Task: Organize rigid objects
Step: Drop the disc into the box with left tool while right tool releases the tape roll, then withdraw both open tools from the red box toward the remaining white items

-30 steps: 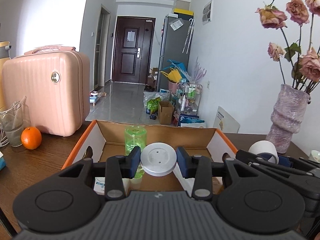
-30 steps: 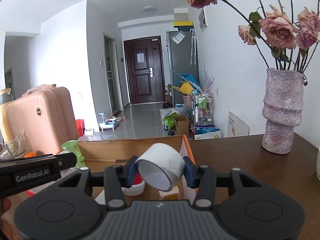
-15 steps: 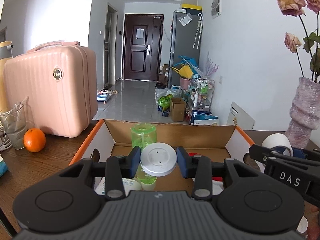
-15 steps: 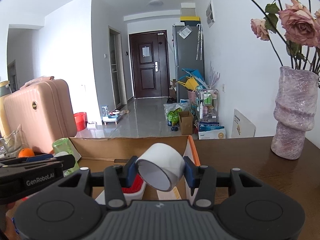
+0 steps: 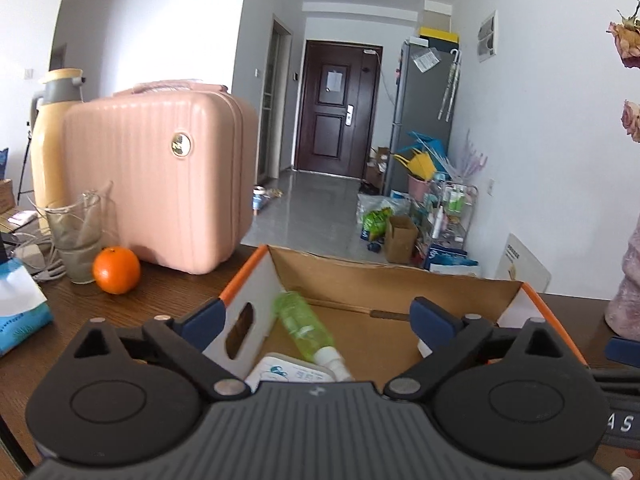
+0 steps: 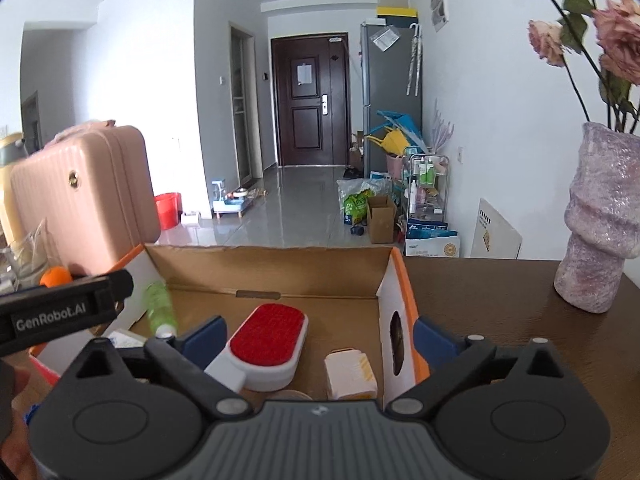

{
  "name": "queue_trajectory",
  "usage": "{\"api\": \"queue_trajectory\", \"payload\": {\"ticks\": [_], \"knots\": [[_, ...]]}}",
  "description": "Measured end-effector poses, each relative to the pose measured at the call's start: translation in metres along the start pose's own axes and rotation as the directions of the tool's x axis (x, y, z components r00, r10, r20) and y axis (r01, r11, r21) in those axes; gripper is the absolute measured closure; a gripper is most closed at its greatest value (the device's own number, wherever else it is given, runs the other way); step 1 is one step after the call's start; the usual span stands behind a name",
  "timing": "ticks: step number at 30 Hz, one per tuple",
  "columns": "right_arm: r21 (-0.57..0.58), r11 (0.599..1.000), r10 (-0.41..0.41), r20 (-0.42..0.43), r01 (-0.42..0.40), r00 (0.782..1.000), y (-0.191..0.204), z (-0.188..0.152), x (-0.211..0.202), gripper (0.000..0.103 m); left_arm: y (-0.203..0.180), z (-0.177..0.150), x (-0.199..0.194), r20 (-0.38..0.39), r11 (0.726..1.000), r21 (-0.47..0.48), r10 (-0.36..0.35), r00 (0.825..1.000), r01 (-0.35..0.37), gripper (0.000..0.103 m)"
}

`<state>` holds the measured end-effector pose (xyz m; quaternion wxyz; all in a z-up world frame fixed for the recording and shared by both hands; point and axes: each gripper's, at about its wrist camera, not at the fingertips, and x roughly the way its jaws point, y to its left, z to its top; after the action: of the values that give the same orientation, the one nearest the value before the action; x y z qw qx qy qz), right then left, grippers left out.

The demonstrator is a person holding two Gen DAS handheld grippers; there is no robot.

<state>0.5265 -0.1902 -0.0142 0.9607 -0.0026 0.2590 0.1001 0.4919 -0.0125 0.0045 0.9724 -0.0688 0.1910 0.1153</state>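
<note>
Now both claws are opening wide and empty over the cardboard box (image 6: 280, 268), left claw (image 5: 318, 316) no longer gripping its white disc, right claw (image 6: 318, 334) its tape roll, neither visible, presumably dropped in beside green bottle (image 5: 306, 326) and red brush (image 6: 268, 340).

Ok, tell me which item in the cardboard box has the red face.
The lint brush, lying in the middle of the cardboard box. Its white body carries a red pad; the green bottle lies against the left wall, and the pale yellow block sits to its right.
</note>
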Motion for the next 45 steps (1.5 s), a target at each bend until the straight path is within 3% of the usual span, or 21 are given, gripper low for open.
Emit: {"api": "queue_trajectory", "payload": {"ticks": [21,35,45], "knots": [[-0.026,0.998,-0.053,-0.007,0.052,0.999,0.005,0.004,-0.012,0.0,0.01,0.0,-0.013,0.006,0.999,-0.049,0.002,1.0,-0.001,0.0],[-0.075,0.996,-0.037,0.086,0.044,0.996,-0.002,-0.012,-0.082,0.0,0.022,-0.011,-0.056,0.01,0.998,-0.055,-0.033,0.999,0.034,0.0],[-0.073,0.996,-0.043,0.116,0.052,0.992,-0.018,-0.047,-0.129,0.0,0.026,-0.03,-0.1,0.012,0.998,-0.039,-0.051,0.999,0.051,0.0]]}}
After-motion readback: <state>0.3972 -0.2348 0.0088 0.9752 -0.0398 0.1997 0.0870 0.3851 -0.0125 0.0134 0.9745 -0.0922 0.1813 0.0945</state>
